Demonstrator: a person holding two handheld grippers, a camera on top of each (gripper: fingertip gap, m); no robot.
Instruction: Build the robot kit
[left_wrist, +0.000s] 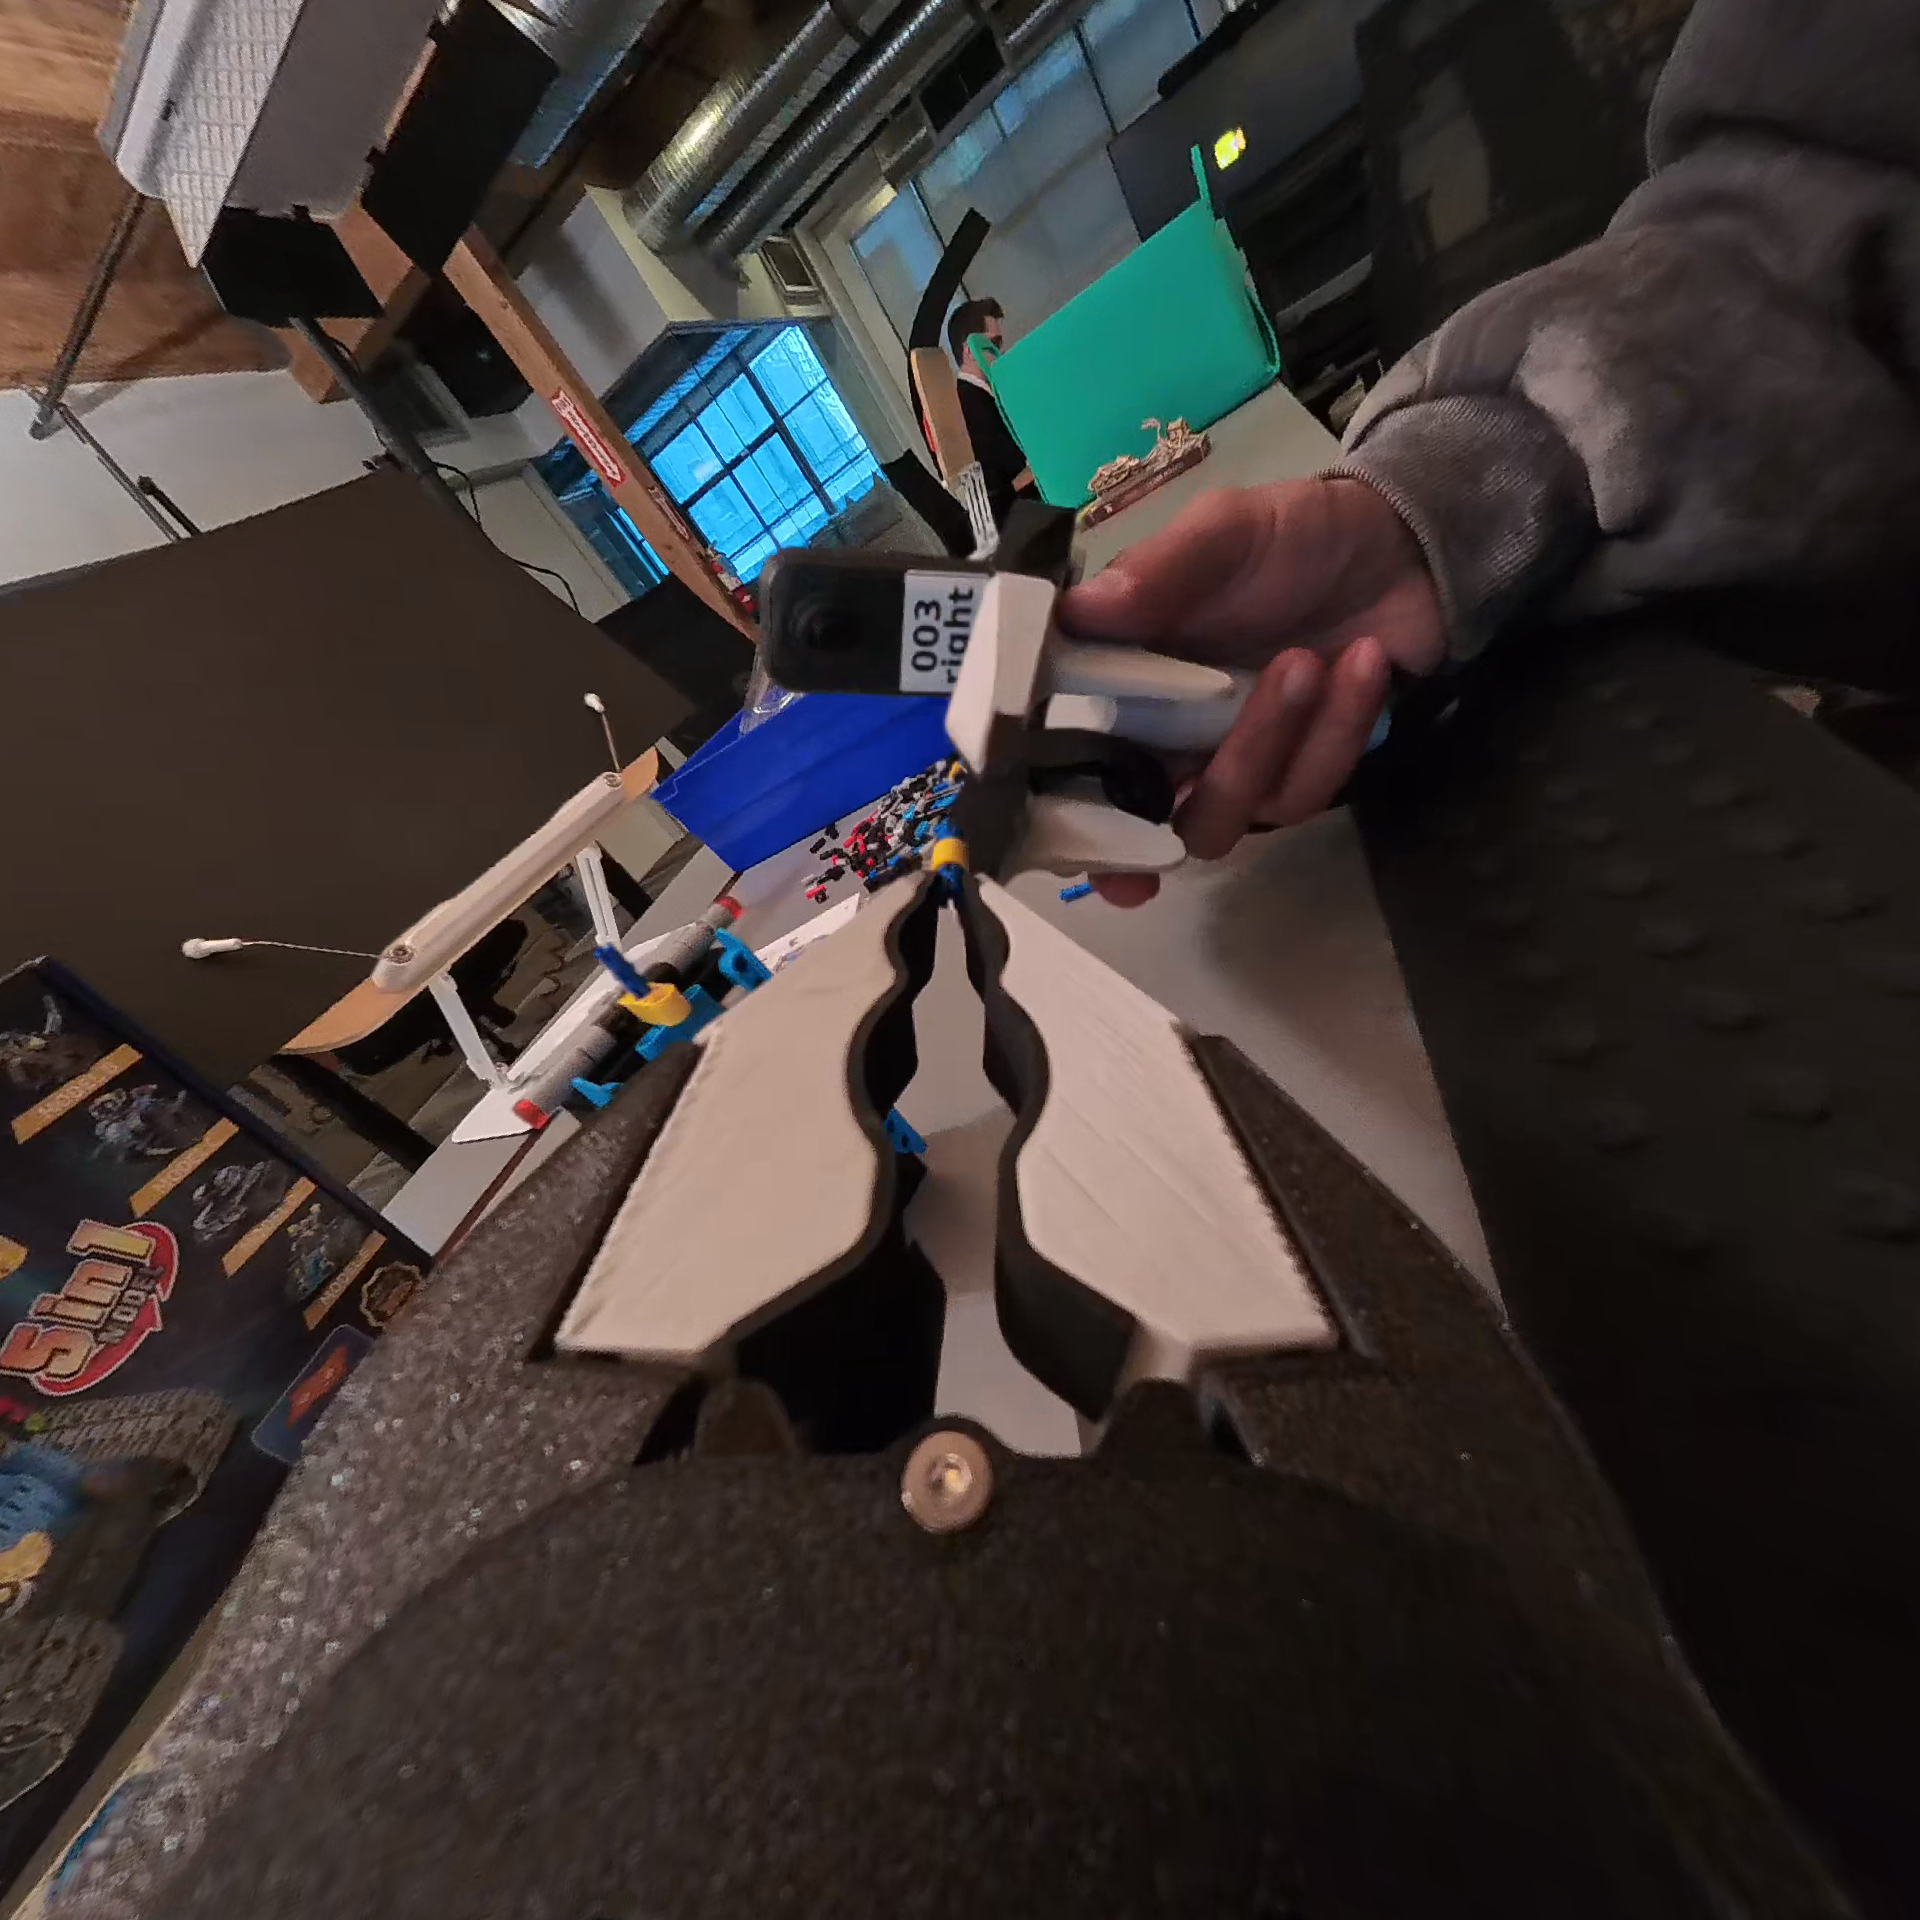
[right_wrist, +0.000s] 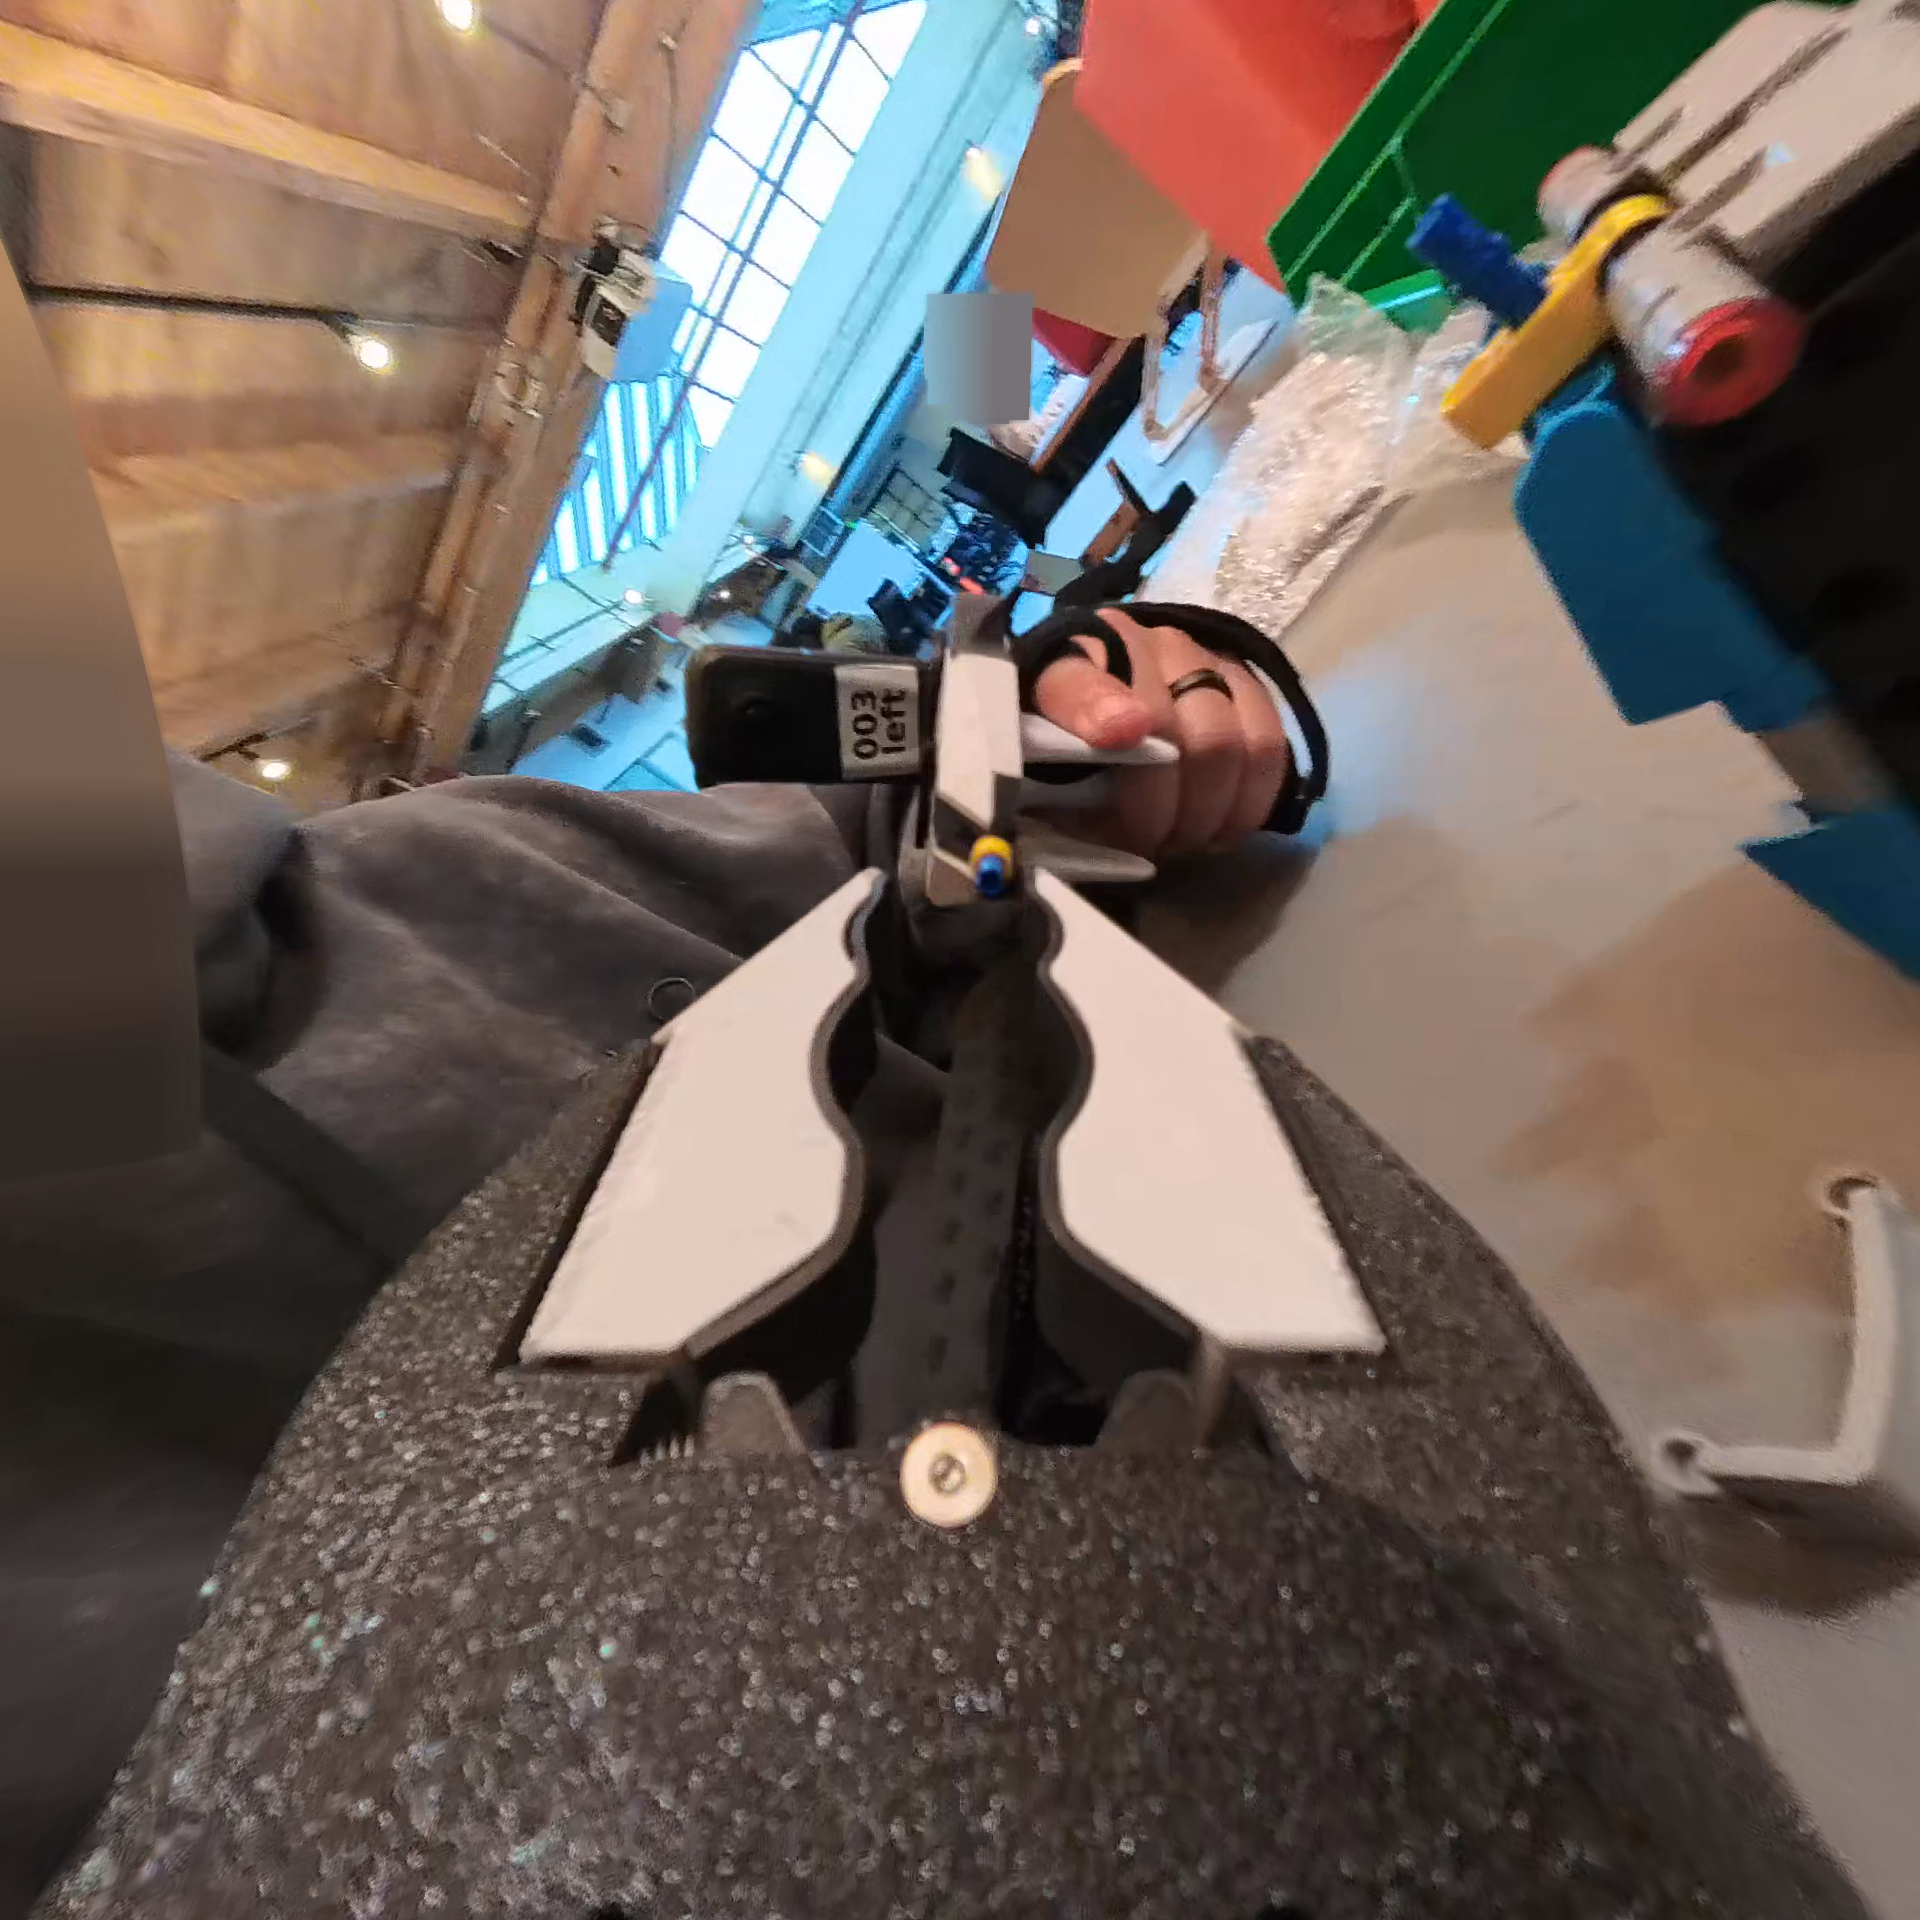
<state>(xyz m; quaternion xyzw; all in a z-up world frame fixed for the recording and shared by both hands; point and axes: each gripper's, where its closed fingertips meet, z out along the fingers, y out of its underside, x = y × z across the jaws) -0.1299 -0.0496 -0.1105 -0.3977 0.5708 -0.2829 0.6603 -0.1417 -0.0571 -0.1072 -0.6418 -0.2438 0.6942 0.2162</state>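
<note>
Grippers meet nose to nose above the grey table: left gripper has its jaws pinching a small yellow-and-blue piece at the tips; right gripper, jaws apart, faces that piece head-on.

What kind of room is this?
Probably a big workshop or maker space. Bare ducts run along the ceiling, there is a tall factory-style window, and a grey table holds a pile of small building-toy parts.
</note>
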